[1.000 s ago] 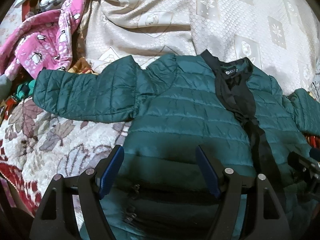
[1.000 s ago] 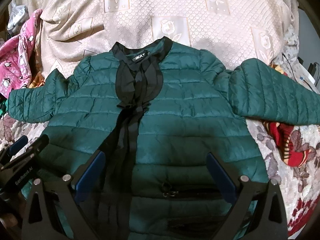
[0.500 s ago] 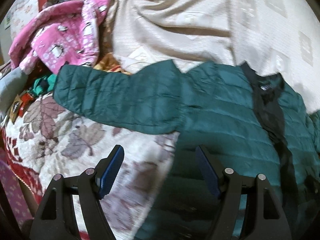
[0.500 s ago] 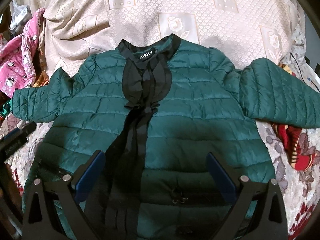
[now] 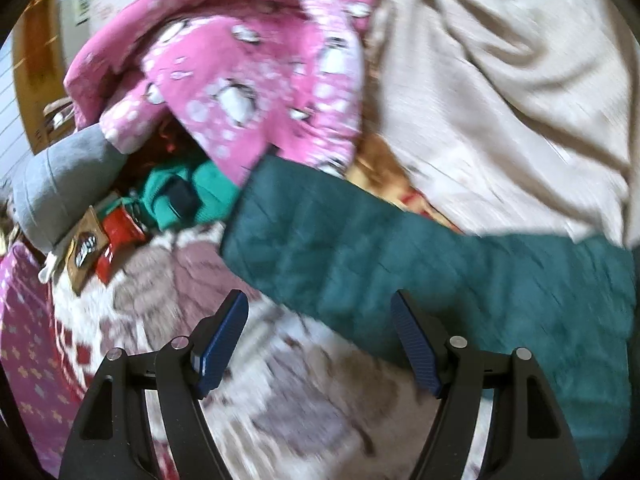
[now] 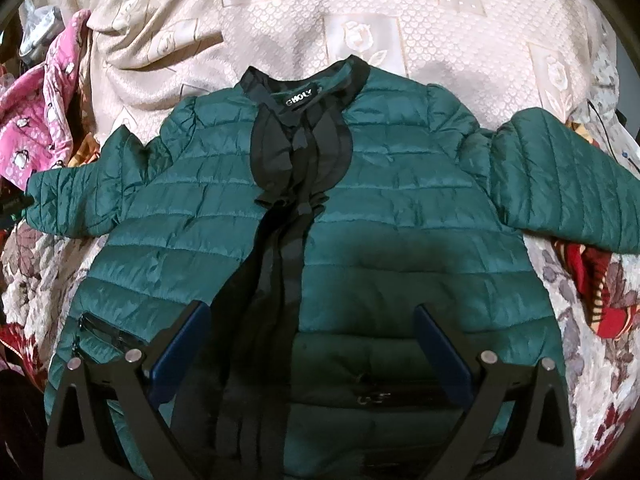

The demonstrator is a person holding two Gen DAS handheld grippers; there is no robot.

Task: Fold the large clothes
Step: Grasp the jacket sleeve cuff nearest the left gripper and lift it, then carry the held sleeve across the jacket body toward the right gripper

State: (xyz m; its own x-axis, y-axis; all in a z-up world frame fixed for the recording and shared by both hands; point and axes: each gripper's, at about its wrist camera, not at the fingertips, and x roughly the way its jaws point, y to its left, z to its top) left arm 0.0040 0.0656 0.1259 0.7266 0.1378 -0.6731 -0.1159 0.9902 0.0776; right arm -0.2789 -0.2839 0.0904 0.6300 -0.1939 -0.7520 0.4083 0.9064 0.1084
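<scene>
Two grippers appear, one per wrist view. Left wrist view, blurred: at 9 o'clock lies a pile (image 5: 120, 216) of grey, green and red items. At 11 o'clock a pink garment (image 5: 248, 76) with white figures lies above it. At centre, the green jacket sleeve (image 5: 360, 248) runs from the pile toward 3 o'clock, cuff end at its left. At 1 o'clock a beige bedspread (image 5: 500, 80) lies creased. At 6 o'clock the left gripper (image 5: 320, 336) hangs over a leaf-patterned blanket (image 5: 160, 288), jaws spread apart, nothing between them; its right blue pad (image 5: 416, 344) overlaps the sleeve's lower edge in the picture, contact cannot be determined.

Right wrist view: at 9 o'clock the same sleeve (image 6: 80, 204) ends beside the pink garment (image 6: 36, 128). At centre the green quilted jacket (image 6: 400, 224) lies flat, front up, on the bed, collar toward 12 o'clock, black trim (image 6: 296, 160) down its front. At 12 o'clock, the beige bedspread (image 6: 360, 12). At 3 o'clock the other sleeve (image 6: 560, 184) extends outward. At 6 o'clock the right gripper (image 6: 308, 344) hangs over the jacket's lower part, jaws released, gripping nothing.
</scene>
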